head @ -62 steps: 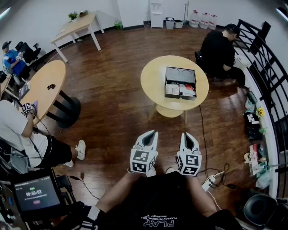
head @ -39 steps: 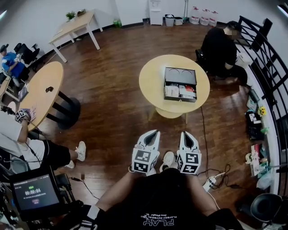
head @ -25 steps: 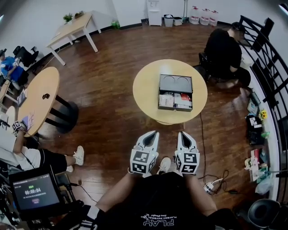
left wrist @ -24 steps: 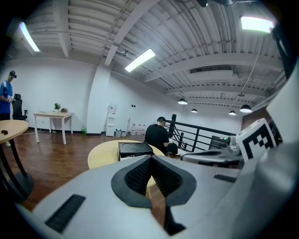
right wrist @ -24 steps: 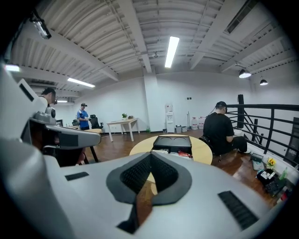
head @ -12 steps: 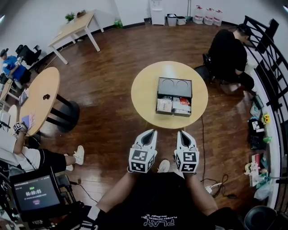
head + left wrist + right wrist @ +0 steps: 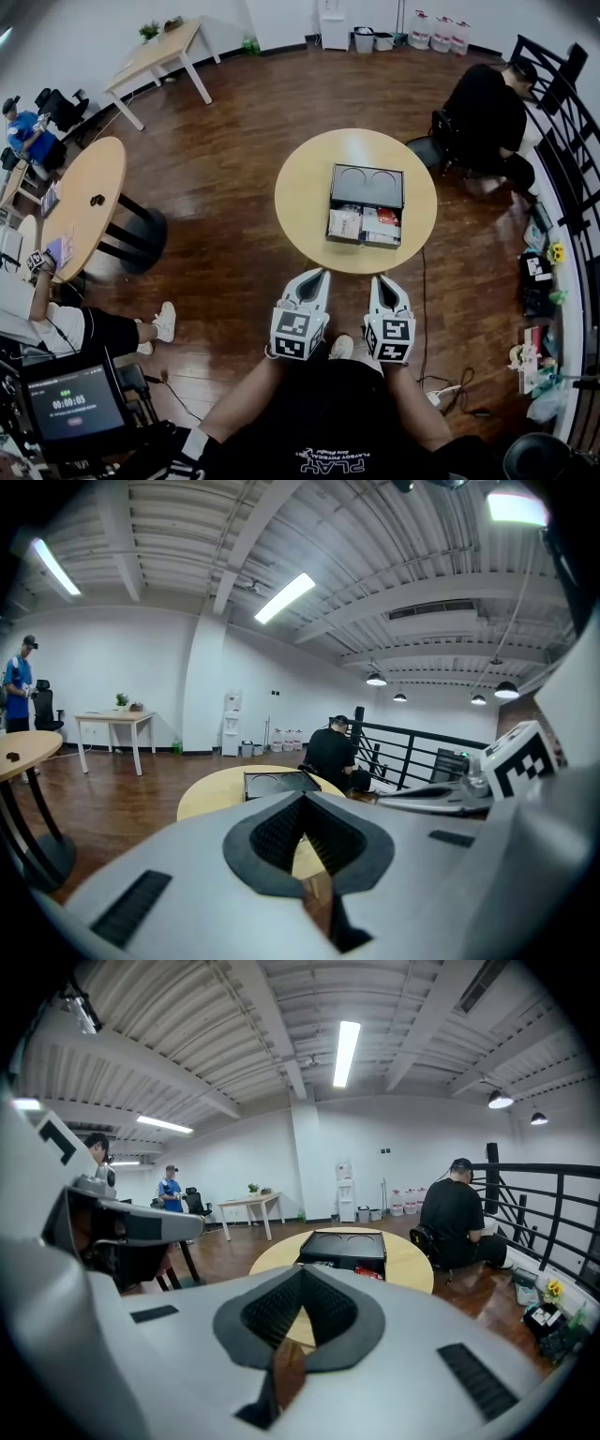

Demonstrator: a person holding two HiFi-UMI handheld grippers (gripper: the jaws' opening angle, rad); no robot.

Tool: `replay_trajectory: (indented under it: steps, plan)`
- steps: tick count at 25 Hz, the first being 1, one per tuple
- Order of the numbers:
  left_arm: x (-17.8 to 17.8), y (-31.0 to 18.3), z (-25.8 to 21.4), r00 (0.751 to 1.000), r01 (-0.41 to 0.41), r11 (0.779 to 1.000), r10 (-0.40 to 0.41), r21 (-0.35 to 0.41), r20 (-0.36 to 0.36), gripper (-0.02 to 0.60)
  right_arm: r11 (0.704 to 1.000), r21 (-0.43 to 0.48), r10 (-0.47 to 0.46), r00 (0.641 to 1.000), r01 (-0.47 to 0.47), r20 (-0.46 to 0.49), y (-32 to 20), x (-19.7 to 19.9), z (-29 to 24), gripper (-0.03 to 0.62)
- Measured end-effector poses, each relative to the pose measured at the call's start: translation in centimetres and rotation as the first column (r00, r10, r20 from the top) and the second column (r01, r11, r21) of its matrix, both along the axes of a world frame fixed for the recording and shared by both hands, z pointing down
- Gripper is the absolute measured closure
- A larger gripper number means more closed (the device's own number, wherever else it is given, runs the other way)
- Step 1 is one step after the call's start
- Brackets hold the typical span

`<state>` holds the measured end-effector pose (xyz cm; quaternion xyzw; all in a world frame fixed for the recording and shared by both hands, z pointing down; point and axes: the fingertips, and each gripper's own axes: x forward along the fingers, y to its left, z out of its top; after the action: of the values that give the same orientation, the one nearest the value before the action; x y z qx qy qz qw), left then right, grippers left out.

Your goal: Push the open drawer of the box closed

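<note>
Drawer stands pulled out of the box toward you. The box sits a little right of centre on the round bench ahead. Your left gripper and right gripper are held side by side in front of your body, well short of the bench. Both point at it, with wood floor in between. Both sets of jaws are closed, with nothing in them.

Beyond the bench a person in black sits with their back to you, beside a dark railing. A second round table stands off to your left, and a monitor glows at your lower left. A cable trails across the floor on your right. A shoe shows between the grippers.

The drawer holds white and red items too small to name. The box top shows two round hollows. Each gripper view shows only the far half of the box, since the gripper's body covers the drawer front.
</note>
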<state>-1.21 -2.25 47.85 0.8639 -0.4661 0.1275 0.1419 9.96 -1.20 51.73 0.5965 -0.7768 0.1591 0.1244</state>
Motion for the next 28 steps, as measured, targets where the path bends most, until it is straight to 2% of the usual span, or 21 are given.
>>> replay_trajectory:
  steps: [11, 15, 22, 28]
  plan:
    - [-0.4, -4.3, 1.0, 0.999, -0.033, 0.999, 0.033, -0.029, -0.007, 0.584, 0.998, -0.039, 0.041, 0.999, -0.041, -0.007, -3.9, -0.3, 1.3, 0.589]
    - [-0.4, -5.2, 1.8, 0.999, -0.05, 0.997, 0.049, -0.065, -0.016, 0.584, 0.998, -0.057, 0.035, 0.999, -0.036, -0.012, -4.8, -0.8, 1.8, 0.589]
    - [-1.9, -10.1, 4.3, 0.998, -0.06, 0.991, 0.057, -0.117, -0.031, 0.584, 0.991, -0.125, 0.052, 0.998, -0.057, -0.044, -9.4, -2.2, 4.3, 0.589]
    - [-1.9, -10.9, 5.4, 0.997, -0.071, 0.984, 0.066, -0.162, -0.036, 0.584, 0.982, -0.161, 0.086, 0.995, -0.094, -0.056, -8.7, -1.1, 5.3, 0.589]
